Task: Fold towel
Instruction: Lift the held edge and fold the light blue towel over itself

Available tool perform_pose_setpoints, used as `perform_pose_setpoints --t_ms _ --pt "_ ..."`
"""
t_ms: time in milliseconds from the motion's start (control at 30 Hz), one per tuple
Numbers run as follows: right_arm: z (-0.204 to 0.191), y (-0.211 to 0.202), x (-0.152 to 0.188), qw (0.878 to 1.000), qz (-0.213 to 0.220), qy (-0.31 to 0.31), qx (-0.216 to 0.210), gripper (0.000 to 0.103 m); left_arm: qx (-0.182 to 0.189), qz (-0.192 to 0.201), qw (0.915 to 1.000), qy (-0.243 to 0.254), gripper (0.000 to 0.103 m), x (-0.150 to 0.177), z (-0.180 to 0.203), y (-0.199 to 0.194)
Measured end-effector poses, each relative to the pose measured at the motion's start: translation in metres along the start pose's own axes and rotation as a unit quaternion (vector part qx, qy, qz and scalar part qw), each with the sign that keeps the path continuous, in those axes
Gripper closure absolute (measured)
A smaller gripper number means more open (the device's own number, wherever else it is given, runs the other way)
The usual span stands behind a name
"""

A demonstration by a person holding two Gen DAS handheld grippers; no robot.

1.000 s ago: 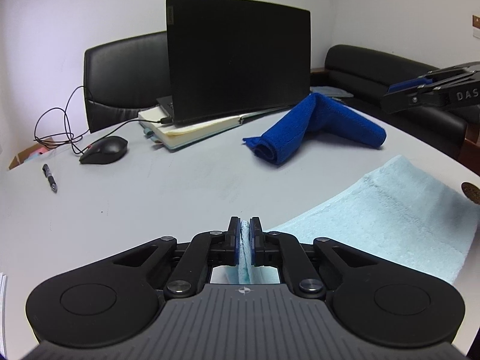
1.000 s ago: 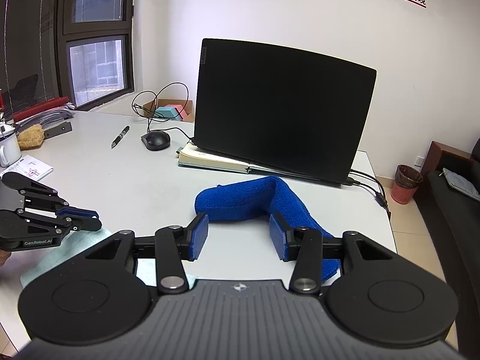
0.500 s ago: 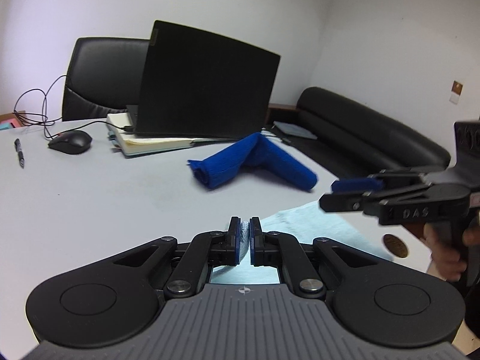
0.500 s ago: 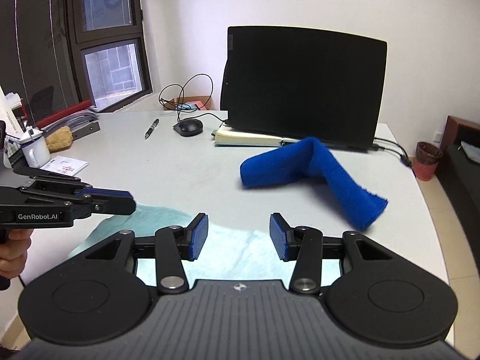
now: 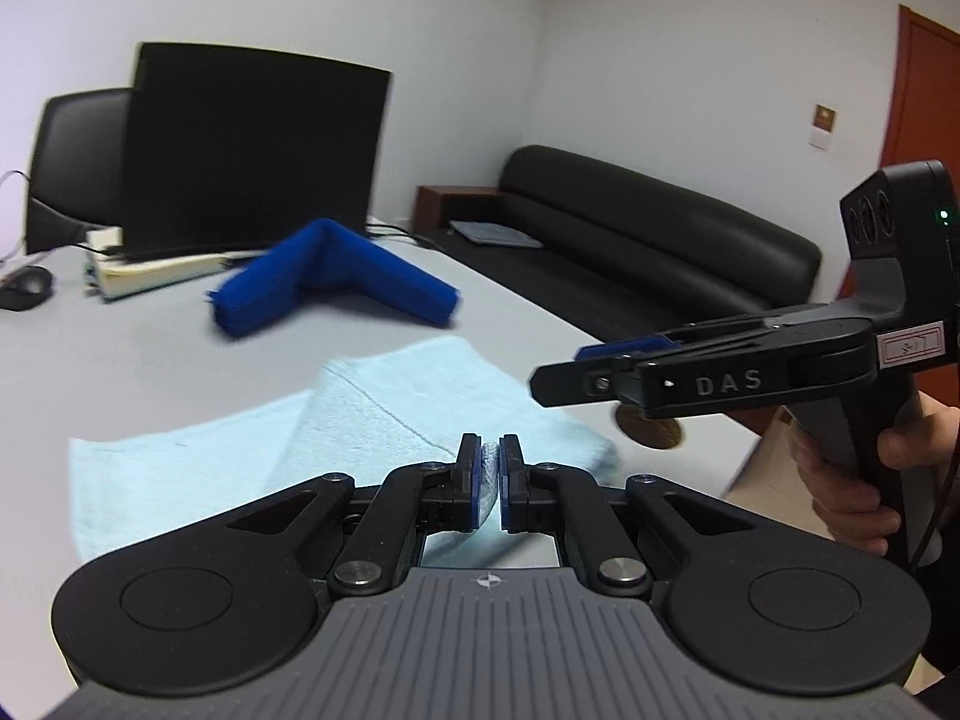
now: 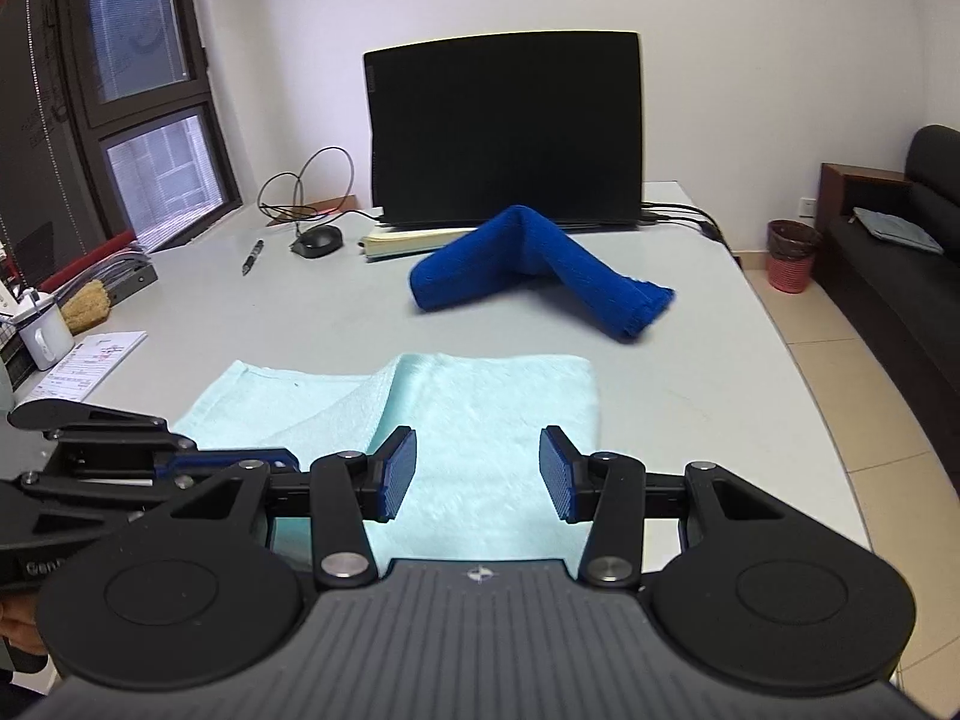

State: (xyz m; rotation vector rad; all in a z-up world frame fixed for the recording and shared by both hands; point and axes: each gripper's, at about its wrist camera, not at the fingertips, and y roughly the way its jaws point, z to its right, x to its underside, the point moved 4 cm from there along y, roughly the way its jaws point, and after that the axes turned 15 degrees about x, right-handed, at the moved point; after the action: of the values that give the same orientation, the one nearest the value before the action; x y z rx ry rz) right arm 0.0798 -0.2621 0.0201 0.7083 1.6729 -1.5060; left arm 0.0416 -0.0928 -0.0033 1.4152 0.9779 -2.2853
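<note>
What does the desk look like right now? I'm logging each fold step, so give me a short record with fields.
towel: light blue towel, partly folded over itself, flat on the white table
left gripper: shut on a towel edge
right gripper: open above the towel, holding nothing
behind: rolled dark blue towel, laptop

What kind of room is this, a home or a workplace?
Most likely an office: a laptop on a grey table, a black office chair behind it, and a black sofa along the wall.
</note>
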Motion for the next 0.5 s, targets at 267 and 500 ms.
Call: perform_pose_setpoints --t_ms 267,500 --pt "0.025 -0.017 0.013 0.999 0.010 0.019 0.029 0.056 0.014 -0.016 0.9997 0.008 0.096 0.007 0.023 0.034" --pt "0.039 -0.020 0.021 0.999 0.007 0.034 0.034 0.056 0.005 -0.034 0.9993 0.014 0.096 0.017 0.025 0.053"
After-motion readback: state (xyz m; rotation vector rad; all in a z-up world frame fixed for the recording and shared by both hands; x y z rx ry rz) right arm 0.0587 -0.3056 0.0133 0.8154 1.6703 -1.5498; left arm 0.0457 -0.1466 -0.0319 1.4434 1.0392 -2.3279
